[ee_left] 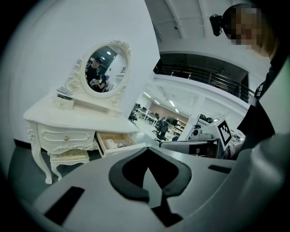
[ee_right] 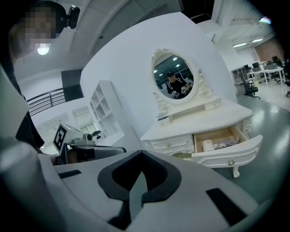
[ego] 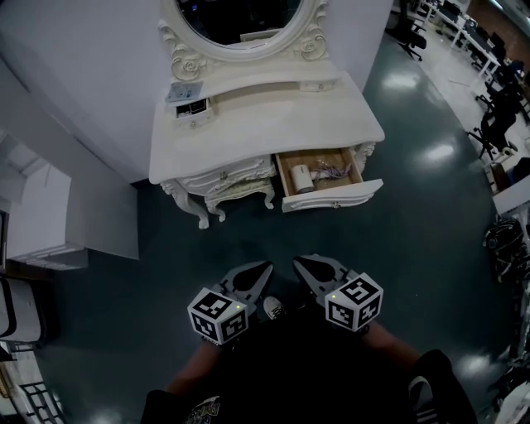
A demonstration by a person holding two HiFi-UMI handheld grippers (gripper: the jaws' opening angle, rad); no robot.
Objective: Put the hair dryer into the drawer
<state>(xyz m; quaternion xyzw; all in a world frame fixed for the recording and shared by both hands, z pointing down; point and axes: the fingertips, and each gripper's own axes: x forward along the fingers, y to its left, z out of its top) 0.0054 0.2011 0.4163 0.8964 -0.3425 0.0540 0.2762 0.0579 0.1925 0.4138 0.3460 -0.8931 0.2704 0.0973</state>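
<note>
Left gripper [ego: 262,269] and right gripper [ego: 301,263] hang closed, empty; hair dryer [ego: 301,177] lies in the open drawer [ego: 333,199].

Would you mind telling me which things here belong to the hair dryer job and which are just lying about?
Job: hair dryer, open drawer, dressing table.
Lying about: mirror, small box on the tabletop, stool under the table.
</note>
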